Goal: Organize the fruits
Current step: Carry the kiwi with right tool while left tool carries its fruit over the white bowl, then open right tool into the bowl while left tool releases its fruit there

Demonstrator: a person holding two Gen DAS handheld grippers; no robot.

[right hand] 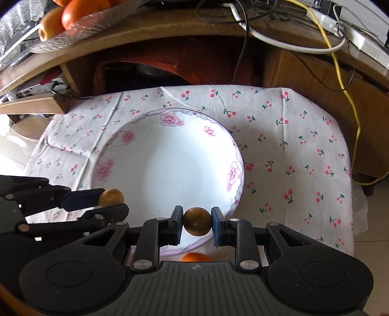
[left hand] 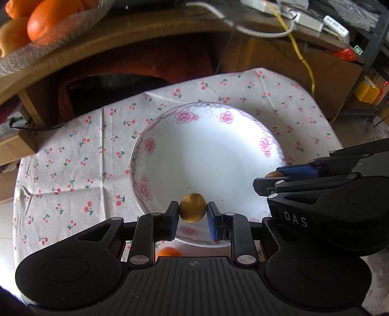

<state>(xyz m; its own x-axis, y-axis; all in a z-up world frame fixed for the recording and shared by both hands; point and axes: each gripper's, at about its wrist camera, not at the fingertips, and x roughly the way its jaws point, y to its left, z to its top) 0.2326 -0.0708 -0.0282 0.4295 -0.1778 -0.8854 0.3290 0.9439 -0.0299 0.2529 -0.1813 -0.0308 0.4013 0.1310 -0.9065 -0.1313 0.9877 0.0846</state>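
Both hand-held grippers, left (left hand: 192, 212) and right (right hand: 197, 221), each pinch a small round brown fruit (left hand: 192, 208) over the empty white floral-rimmed plate (left hand: 155, 145); nothing placed yet; small orange fruit (left hand: 169, 252) waits below.

An orange fruit (left hand: 169, 252) sits mostly hidden behind the gripper body; oranges on the shelf tray (left hand: 52, 19) are cropped by the frame edge.

daylight, bright | glare on plate (left hand: 218, 155) | fisheye bending edges | top-left corner blurred
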